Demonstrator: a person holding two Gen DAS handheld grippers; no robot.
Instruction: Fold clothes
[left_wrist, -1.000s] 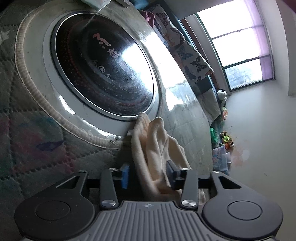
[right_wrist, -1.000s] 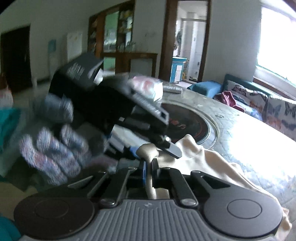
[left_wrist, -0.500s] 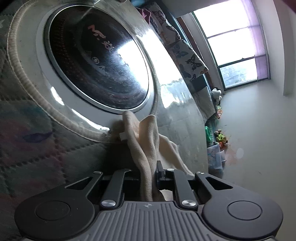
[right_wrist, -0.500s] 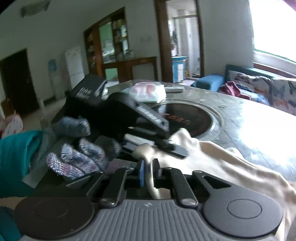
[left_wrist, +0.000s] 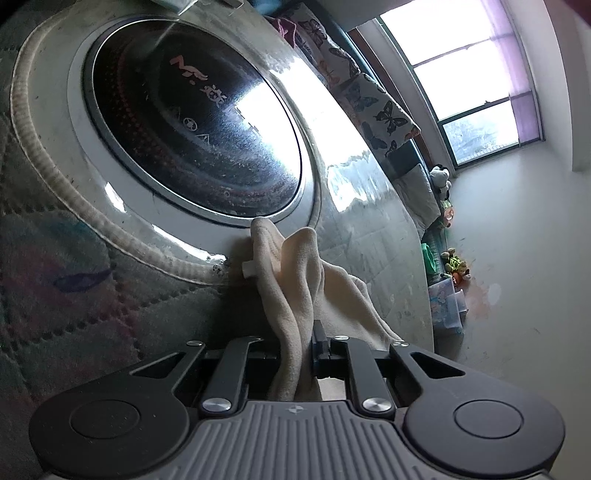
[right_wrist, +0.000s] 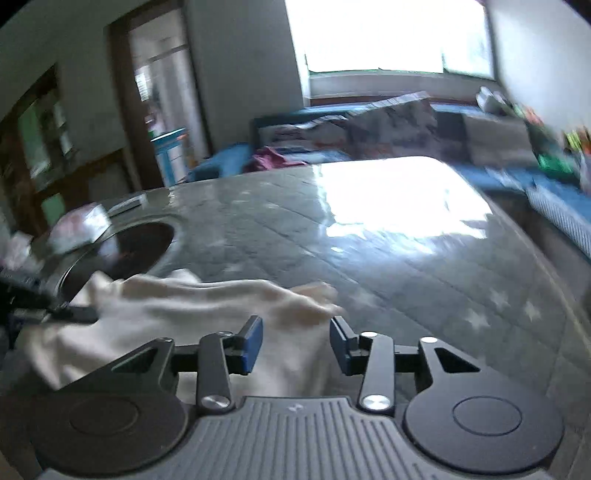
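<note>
1. Cream garment (left_wrist: 295, 295): lain crumpled on the bench (right_wrist: 406, 258), beside the dark glass disc (left_wrist: 192, 129).
2. Left gripper (left_wrist: 299, 350): fingers pinched on a bunched fold of the garment.
3. Right gripper (right_wrist: 295, 338): fingers just parted; cloth below, none gripped.
4. Risk: with one corner held, the fold may be dragged askew or slip free.

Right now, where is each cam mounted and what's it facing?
Left wrist: on the left gripper, rolled sideways, facing the round black glass plate and window; jaws shut on the cream cloth.
Right wrist: on the right gripper, facing across the table to the sofa; jaws open, just been opening, over the cloth.
Shared: cloth, plate, table.
</note>
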